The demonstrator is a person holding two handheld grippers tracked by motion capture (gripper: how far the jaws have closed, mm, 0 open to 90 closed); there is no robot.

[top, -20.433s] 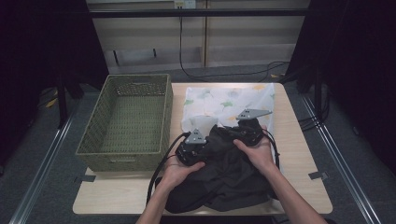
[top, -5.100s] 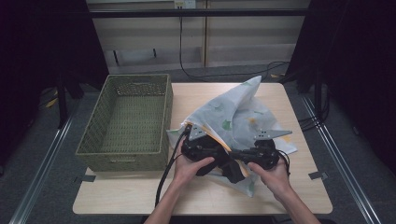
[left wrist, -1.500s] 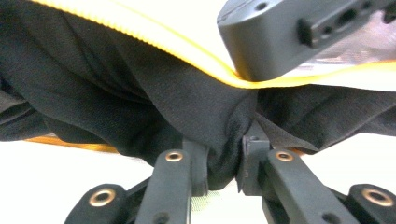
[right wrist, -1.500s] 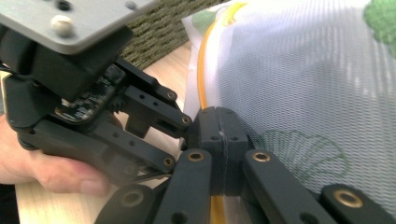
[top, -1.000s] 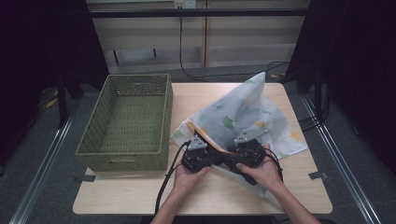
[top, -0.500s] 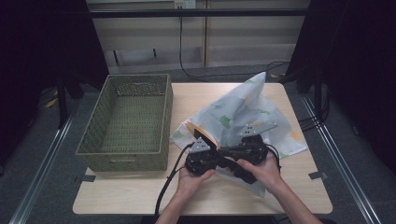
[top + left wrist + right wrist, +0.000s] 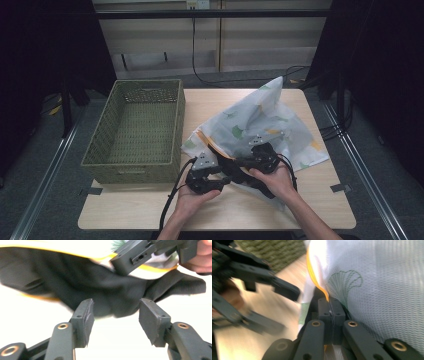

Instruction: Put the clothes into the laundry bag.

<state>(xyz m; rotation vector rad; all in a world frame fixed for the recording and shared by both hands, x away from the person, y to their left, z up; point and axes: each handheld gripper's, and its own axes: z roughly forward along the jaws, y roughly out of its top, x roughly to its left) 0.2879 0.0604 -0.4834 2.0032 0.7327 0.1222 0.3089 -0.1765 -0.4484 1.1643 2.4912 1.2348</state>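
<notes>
Beside the basket, the dark garment sat mostly inside the mesh bag; right claw pinched the bag's rim, left claw, just opening, stood spread and empty.

A light wooden table stands on grey floor, dark curtains around.

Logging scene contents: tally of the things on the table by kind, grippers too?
Wicker basket: 1
White mesh laundry bag: 1
Black garment inside the bag: 1
Grippers: 2, left gripper open, right gripper shut on the bag's orange-trimmed edge
Total: 5
</notes>
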